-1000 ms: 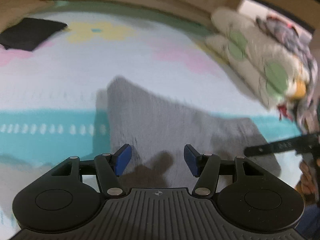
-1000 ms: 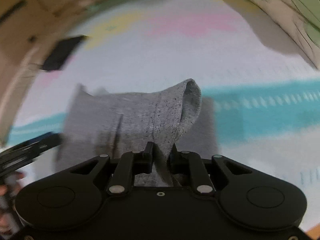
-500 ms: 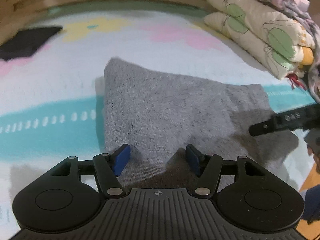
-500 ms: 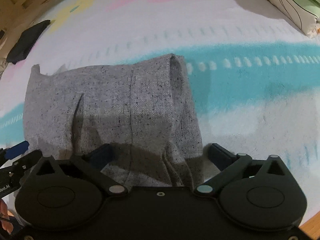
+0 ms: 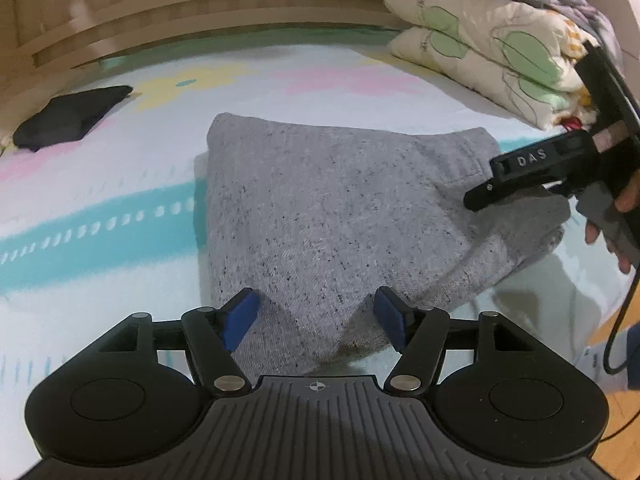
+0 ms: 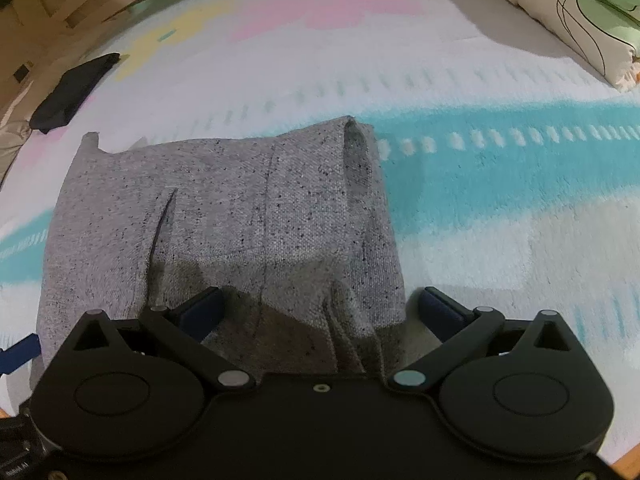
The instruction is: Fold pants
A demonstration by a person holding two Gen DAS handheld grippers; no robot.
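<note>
Lying folded on the bed (image 5: 360, 92), the gray pants (image 5: 340, 220) rest flat. Left tool (image 5: 316, 316) has just been opening wider; right tool (image 6: 320, 312) gapes wide. Neither holds cloth, so the fold stays.

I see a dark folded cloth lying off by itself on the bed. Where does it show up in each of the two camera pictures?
Left wrist view: the dark folded cloth lies at the far left, beyond the grey speckled folded pants.
Right wrist view: the same cloth sits in the upper left corner, near the wooden bed frame.
Shared landmark: the turquoise stripe of the pastel bed cover that passes under the pants.
</note>
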